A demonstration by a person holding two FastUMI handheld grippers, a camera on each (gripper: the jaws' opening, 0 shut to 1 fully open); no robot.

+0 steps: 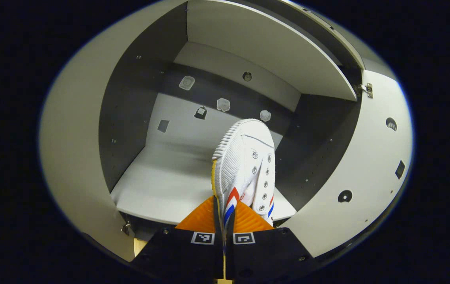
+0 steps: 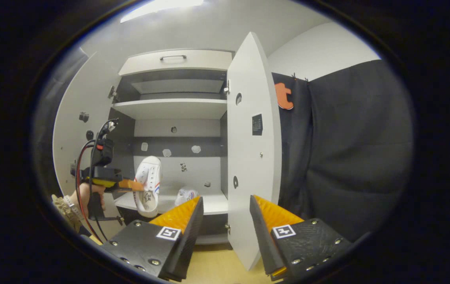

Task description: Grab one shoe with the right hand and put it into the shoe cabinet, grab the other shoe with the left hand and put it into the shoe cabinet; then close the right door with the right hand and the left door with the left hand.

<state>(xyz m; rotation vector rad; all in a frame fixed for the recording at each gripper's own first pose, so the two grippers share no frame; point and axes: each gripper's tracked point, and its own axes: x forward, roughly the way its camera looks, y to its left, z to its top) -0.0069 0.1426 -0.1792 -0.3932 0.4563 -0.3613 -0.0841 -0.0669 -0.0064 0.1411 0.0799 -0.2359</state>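
My left gripper (image 1: 224,215) is shut on the side of a white shoe (image 1: 244,165) with red and blue stripes, held toe-forward just above the cabinet's lower shelf (image 1: 161,185). In the right gripper view the same left gripper (image 2: 130,184), in a person's hand (image 2: 84,193), holds that shoe (image 2: 148,183) at the shelf's front left. A second white shoe (image 2: 185,195) lies on the shelf (image 2: 215,203) inside the cabinet. My right gripper (image 2: 225,205) stands open and holds nothing, in front of the edge of the open right door (image 2: 250,150).
Both cabinet doors stand open: the left door (image 2: 81,130) swung out left, the right door (image 1: 370,157) out right. An upper shelf (image 2: 169,107) and a drawer with a handle (image 2: 173,59) sit above. Black cloth (image 2: 347,150) hangs to the right. Wooden floor (image 2: 217,264) lies below.
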